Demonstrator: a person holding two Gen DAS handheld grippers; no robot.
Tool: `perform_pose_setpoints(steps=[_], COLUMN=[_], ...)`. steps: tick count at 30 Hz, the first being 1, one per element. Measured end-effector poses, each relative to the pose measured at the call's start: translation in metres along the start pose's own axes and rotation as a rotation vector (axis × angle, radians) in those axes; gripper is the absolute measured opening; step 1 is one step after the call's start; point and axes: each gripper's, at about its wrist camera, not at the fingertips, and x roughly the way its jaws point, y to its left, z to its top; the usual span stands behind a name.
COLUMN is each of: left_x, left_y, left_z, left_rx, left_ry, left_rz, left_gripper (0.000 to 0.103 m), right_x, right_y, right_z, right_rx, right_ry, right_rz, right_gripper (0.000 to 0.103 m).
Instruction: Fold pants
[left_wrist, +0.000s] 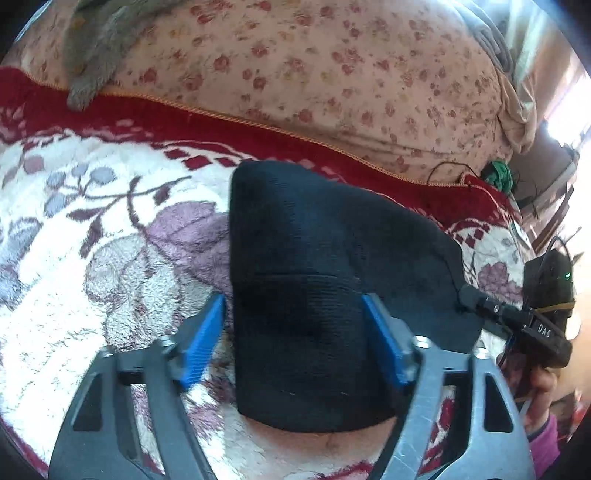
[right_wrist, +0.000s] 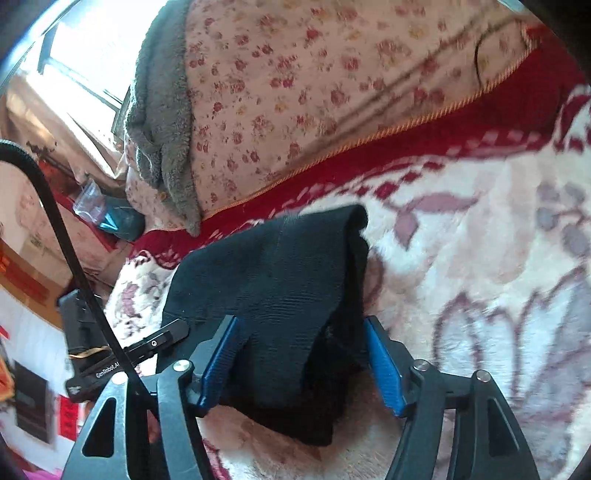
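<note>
The black pants (left_wrist: 310, 288) lie folded into a compact bundle on the fleece blanket (left_wrist: 92, 258); they also show in the right wrist view (right_wrist: 280, 295). My left gripper (left_wrist: 295, 339) is open, its blue pads either side of the bundle's near end, over its left part. My right gripper (right_wrist: 303, 362) is open too, straddling the bundle's right part, where the layered edge (right_wrist: 354, 258) shows. The right gripper's body (left_wrist: 517, 317) shows at the bundle's right side in the left wrist view, and the left gripper's body (right_wrist: 147, 347) shows at left in the right wrist view.
A floral quilt (left_wrist: 314, 74) is heaped behind the blanket's red border (left_wrist: 258, 136). A grey towel (right_wrist: 166, 129) hangs over the quilt. A green item (left_wrist: 498, 177) and cables lie at the bed's far right. A window (right_wrist: 74, 55) is at left.
</note>
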Motion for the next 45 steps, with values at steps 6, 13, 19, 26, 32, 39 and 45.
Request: perform_pose_setpoints(steps=[6, 13, 19, 26, 32, 39, 45], left_x=[0.012, 0.021, 0.008, -0.033, -0.073, -0.124, -0.155], left_y=[0.008, -0.002, -0.005, -0.010, 0.016, 0.066, 0.109], left_z=[0.000, -0.002, -0.002, -0.002, 0.003, 0.004, 0.001], left_rx=[-0.024, 0.050, 0.075, 0.108, 0.070, -0.004, -0.073], left_ry=[0.001, -0.022, -0.051, -0.126, -0.165, -0.233, -0.269], left_rz=[-0.055, -0.062, -0.060, -0.016, 0.022, 0.113, 0.202], left_gripper=[0.085, 0.077, 0.050, 0.041, 0.041, 0.041, 0.041], right_x=[0.018, 0.015, 0.005, -0.005, 0.010, 0.056, 0.103], right_y=[-0.007, -0.007, 0.010, 0.045, 0.082, 0.140, 0.187], right_z=[-0.002, -0.008, -0.007, -0.004, -0.004, -0.005, -0.012], right_rx=[0.043, 0.018, -0.028, -0.101, -0.131, -0.182, -0.234], right_ry=[0.031, -0.001, -0.032, -0.045, -0.030, 0.029, 0.085], right_rz=[0.075, 0.090, 0.076, 0.089, 0.142, 0.213, 0.254], right_gripper=[0.063, 0.047, 0.039, 0.036, 0.036, 0.036, 0.036])
